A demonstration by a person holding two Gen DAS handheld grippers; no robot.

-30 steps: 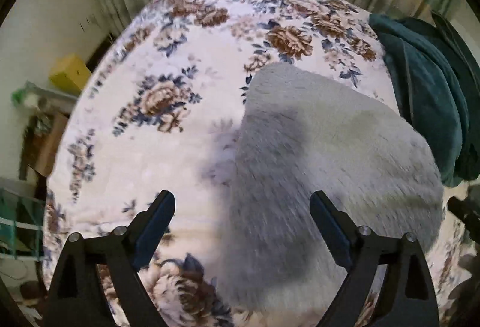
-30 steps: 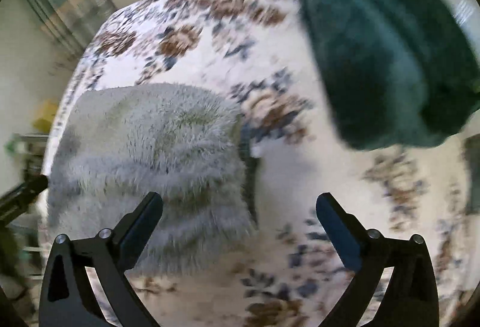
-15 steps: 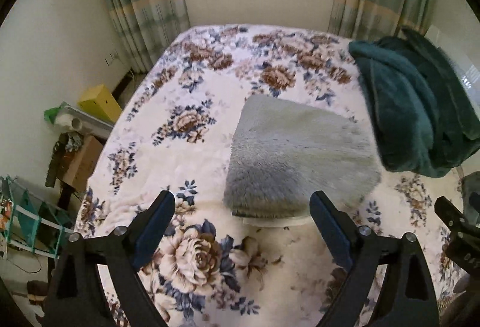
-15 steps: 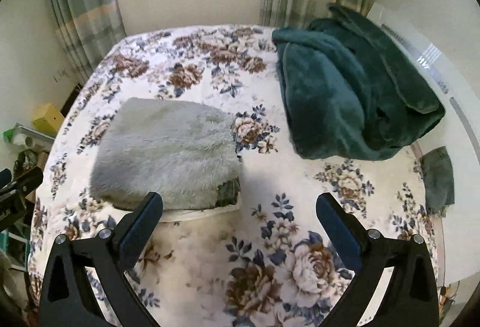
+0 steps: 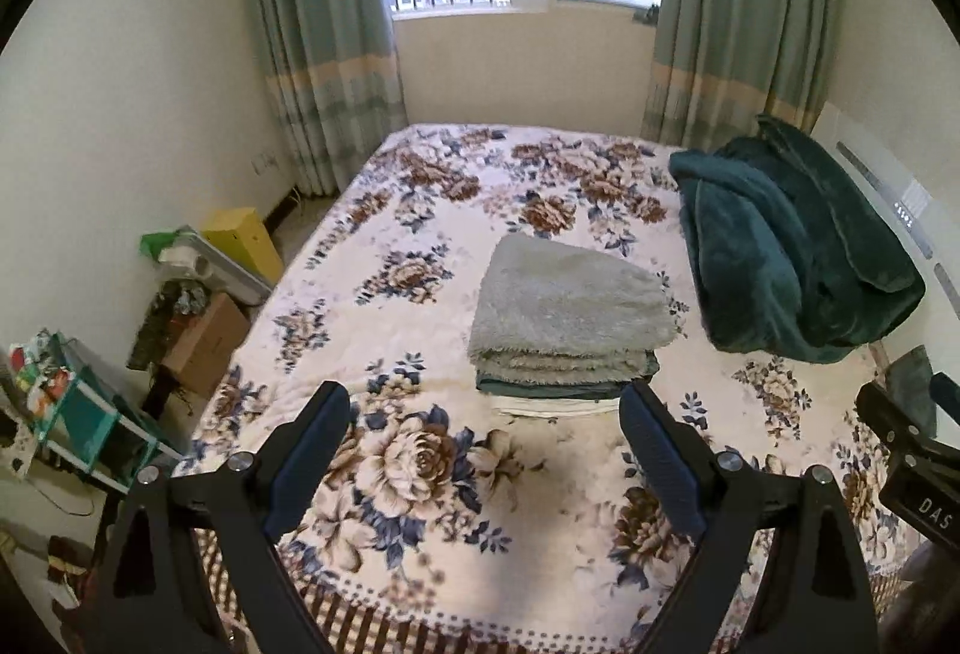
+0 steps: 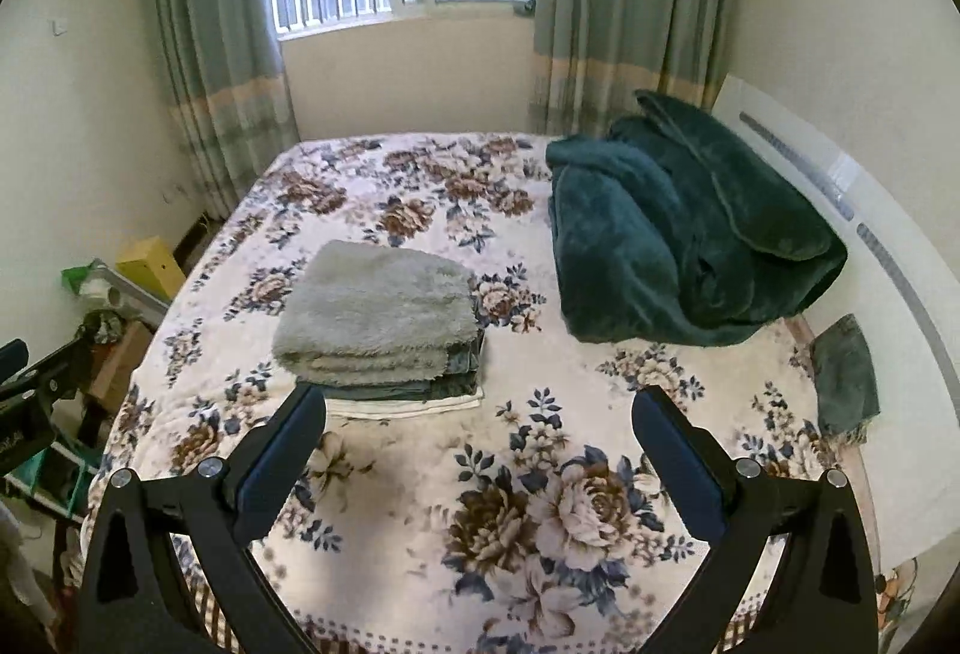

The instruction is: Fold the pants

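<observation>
Both grippers empty, folded pants (image 5: 567, 321) ahead

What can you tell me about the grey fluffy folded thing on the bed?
The grey fluffy pants lie folded into a thick, roughly square bundle with several plush layers showing at the near edge. They sit on top of a darker folded garment and a white one, on the floral bedspread. Neither claw touches them; both are open, pulled back.
</observation>
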